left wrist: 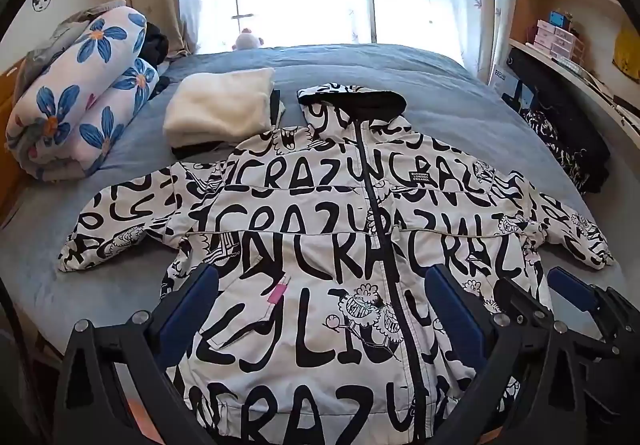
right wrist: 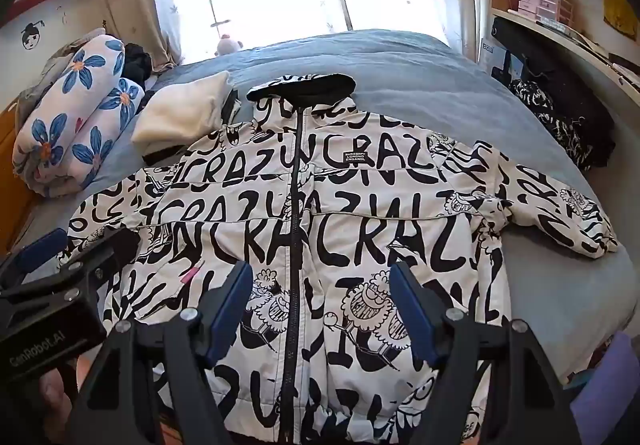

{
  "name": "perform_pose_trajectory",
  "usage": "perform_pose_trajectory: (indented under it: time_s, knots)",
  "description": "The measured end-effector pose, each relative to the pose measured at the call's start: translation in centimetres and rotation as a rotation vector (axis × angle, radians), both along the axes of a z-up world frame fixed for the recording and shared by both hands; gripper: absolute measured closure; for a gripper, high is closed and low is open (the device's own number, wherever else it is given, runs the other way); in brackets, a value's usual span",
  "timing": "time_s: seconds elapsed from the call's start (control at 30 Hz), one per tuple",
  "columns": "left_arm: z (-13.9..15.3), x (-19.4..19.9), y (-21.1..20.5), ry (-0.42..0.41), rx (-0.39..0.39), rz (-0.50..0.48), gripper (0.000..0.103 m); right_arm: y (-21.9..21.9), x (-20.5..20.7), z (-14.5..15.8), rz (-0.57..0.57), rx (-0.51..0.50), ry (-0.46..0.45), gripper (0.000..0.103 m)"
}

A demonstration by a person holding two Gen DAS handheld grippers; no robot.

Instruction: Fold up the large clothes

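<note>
Jacket [left wrist: 340,237] flat on bed [left wrist: 440,93], front up, zipped, sleeves spread. Left gripper [left wrist: 320,309] above lower left panel, fingers wide apart, holding nothing. Right gripper [right wrist: 320,305] alongside over zip area, likewise spread wide, unloaded.
</note>
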State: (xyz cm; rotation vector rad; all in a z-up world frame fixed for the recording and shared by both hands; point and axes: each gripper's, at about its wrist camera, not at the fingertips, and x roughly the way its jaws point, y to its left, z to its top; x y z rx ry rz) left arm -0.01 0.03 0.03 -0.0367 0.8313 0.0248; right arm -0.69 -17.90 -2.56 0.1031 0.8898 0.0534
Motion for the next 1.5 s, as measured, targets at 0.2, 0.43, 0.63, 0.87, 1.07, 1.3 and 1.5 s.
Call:
perform_pose_trajectory:
  time_s: [0.2, 0.43, 0.63, 0.87, 1.07, 1.3, 1.5]
  knots:
    - [0.3, -0.5, -0.3, -0.029, 0.016, -0.029, 0.001, 0.0, 0.0, 0.0, 0.001, -0.004, -0.002, 0.032]
    - [-0.2, -0.7, -0.8, -0.013, -0.009, -0.034, 0.001, -0.1, 0.0, -0.2, 0.003, -0.001, 0.0, 0.032]
    - [-1.0, -0.5, -0.5, 0.024, -0.064, -0.041, 0.001, -0.2, -0.2, -0.5, 0.002, 0.007, 0.01, 0.032]
    - [-1.3, -0.7, -0.6, 0.026, -0.062, -0.034, 0.001, -0.2, -0.3, -0.7, 0.005, 0.01, 0.014, 0.032]
    - [-1.7, -0.7, -0.8, 0.04, -0.046, -0.017, 0.001, -0.3, -0.4, -1.4, 0.007, 0.008, 0.023, 0.032]
    - [-1.3, -0.7, -1.0, 0.037, -0.024, -0.008, 0.001, -0.3, -0.4, -1.2, 0.008, 0.008, 0.026, 0.032]
    - [-1.3, -0.7, -1.0, 0.036, -0.02, -0.005, 0.001, -0.3, -0.4, -1.3, 0.007, 0.01, 0.028, 0.032]
